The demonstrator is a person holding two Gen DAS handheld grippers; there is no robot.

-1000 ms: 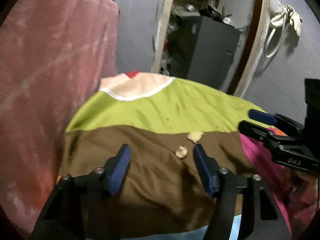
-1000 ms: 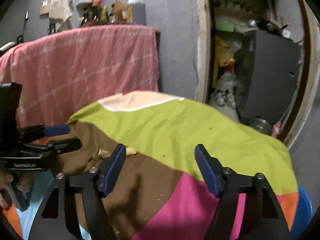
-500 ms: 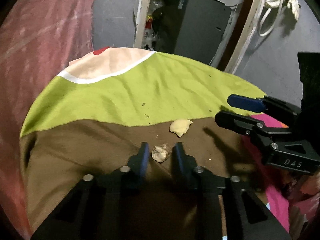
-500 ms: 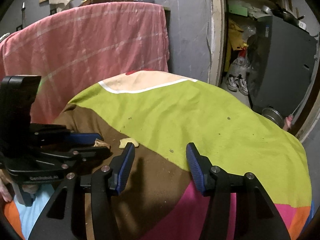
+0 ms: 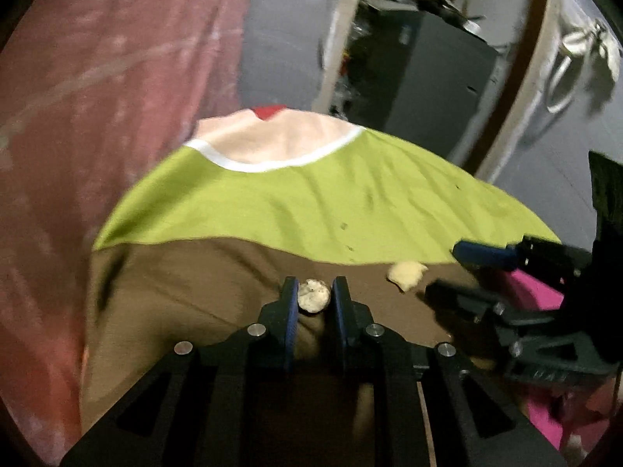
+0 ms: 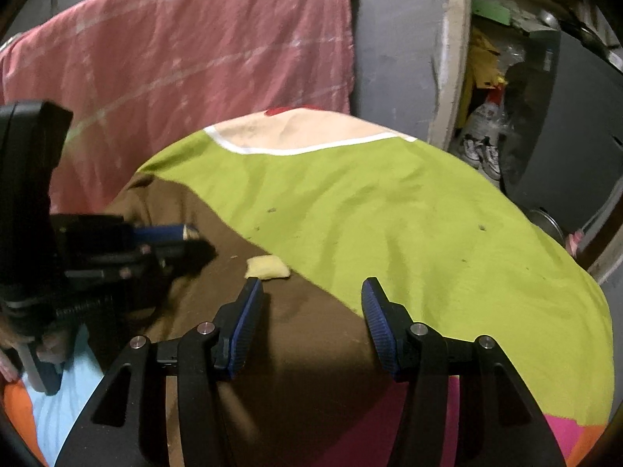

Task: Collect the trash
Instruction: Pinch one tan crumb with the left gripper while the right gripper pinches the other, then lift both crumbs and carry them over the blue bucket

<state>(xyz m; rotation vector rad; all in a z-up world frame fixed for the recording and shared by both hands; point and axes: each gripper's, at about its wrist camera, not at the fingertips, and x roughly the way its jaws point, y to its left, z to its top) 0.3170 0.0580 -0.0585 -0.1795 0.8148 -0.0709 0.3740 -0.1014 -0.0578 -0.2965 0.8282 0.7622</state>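
1. Crumpled off-white wad (image 5: 314,295): pinched between the blue pads of my left gripper (image 5: 314,296), over the brown panel of the patchwork cloth (image 5: 303,210).
2. Pale yellow scrap (image 6: 267,267): lying on the brown, near the green seam, just ahead of my right gripper's left fingertip.
3. Right gripper (image 6: 311,292): spread wide, holding nothing.
4. Pink towel (image 6: 187,50) hangs behind the cloth.

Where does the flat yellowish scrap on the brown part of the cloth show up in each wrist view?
Left wrist: yellowish scrap lies right of centre, on the brown band just below the green edge, right of the left claw.
Right wrist: the scrap lies left of centre, just beyond the right claw's left finger.
Shared landmark: the white curved stripe on the cloth.
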